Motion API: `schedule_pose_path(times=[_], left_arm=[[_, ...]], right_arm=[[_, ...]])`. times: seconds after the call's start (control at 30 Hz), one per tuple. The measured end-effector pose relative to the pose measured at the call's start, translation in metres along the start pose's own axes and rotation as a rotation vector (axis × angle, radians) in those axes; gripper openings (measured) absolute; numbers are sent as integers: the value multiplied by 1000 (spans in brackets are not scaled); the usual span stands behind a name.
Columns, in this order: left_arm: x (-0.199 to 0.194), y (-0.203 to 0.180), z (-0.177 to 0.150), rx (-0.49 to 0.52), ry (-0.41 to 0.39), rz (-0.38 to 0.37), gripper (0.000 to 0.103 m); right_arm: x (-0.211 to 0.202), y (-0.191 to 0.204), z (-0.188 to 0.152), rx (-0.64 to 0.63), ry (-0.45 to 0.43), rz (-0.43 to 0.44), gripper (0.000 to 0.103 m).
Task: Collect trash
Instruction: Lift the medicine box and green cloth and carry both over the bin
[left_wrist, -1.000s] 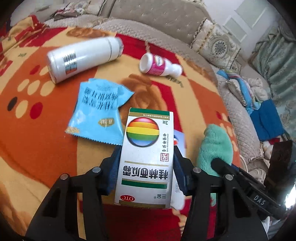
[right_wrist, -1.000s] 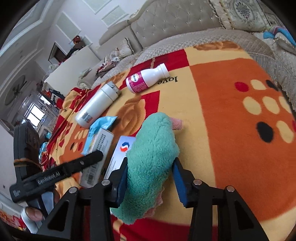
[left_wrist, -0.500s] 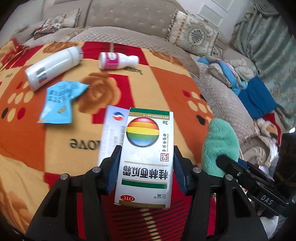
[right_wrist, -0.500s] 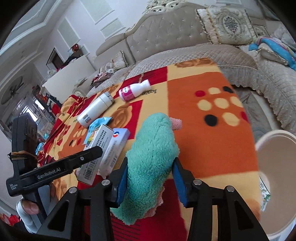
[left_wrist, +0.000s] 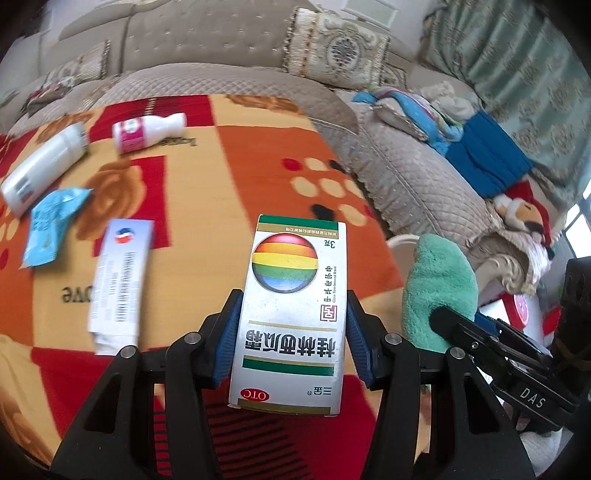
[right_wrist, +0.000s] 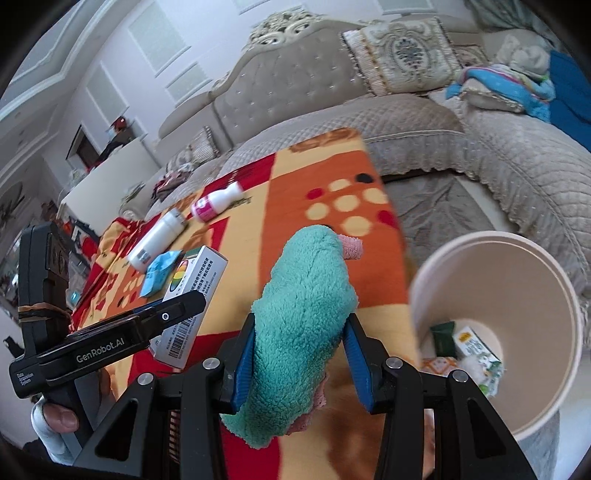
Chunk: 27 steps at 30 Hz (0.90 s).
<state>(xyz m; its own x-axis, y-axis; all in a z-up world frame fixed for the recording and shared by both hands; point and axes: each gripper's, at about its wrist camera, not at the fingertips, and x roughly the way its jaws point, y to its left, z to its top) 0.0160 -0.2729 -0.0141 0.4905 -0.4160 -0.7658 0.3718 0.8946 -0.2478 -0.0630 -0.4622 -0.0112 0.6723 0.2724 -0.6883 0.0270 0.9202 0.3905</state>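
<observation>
The left tool (left_wrist: 291, 328) clamps a medicine box (left_wrist: 291, 314). Just to its right, the right tool (right_wrist: 299, 354) grips a green cloth (right_wrist: 303, 314), beside the bin (right_wrist: 495, 332).

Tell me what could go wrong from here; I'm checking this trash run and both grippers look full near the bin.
The left gripper grips only the lower half of the medicine box, so it might pivot or slip. The right gripper pinches a floppy green cloth that sticks out well past the fingers and could snag the white bin rim. Both grippers sit close together and may collide.
</observation>
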Motion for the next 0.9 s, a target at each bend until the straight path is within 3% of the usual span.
schedule_pose_path(times=[0.5,0.9], left_arm=[[32,-93,-2,145,44,-63,51],[58,-138,-3,198,96,-111,51]], right_arm=[[-53,-75,-13,108,-58,-118,44],[-65,-115,-22,179,-58,-186,44]])
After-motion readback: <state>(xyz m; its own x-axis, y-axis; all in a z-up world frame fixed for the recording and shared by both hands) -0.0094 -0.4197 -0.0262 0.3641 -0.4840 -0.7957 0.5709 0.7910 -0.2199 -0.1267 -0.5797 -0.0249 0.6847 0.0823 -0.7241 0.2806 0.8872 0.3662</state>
